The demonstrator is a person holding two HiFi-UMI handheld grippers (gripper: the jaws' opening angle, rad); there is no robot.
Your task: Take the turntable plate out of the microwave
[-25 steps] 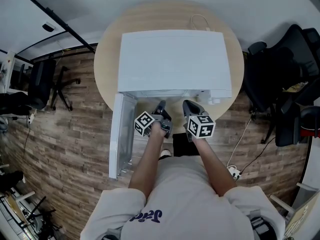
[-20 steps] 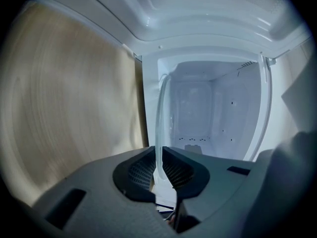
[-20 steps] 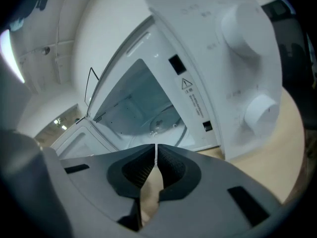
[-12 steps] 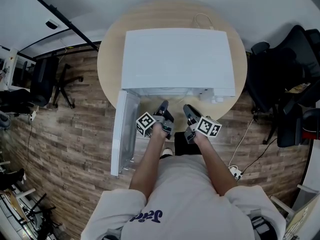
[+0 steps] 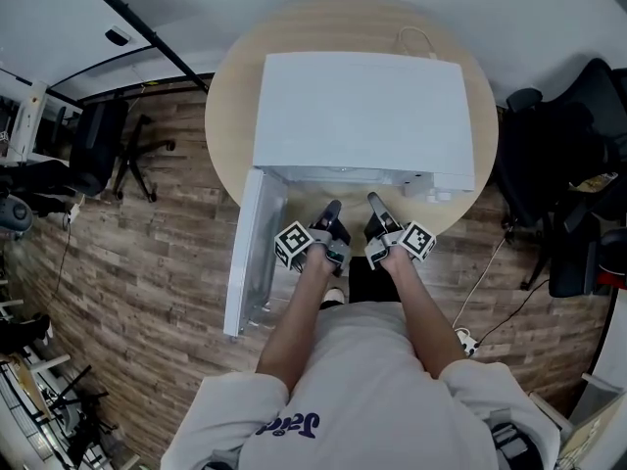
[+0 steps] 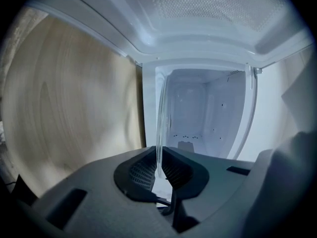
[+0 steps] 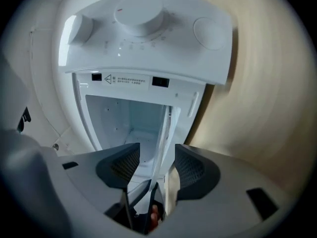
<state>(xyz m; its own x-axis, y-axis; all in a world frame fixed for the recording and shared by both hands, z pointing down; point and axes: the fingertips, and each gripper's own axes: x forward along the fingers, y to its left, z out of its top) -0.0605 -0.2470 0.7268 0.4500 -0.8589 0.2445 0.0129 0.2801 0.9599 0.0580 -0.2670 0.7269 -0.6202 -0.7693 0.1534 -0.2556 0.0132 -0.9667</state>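
Left tongs (image 6: 158, 170) tight on glass turntable plate (image 6: 161, 113), right tongs (image 7: 154, 167) opening loose around it; open microwave door (image 5: 253, 253) beside them.

Round wooden table (image 5: 227, 116) central on plank floor (image 5: 147, 258). Black office chair (image 5: 98, 147) at 9 o'clock. Further chairs (image 5: 544, 164) at 3 o'clock. White cable (image 5: 416, 39) on tabletop, 12 o'clock.

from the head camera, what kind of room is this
Probably an office or lab workspace rather than a kitchen: black office chairs stand at both sides on a wood-plank floor, and the white microwave sits on a round wooden table, not a counter.
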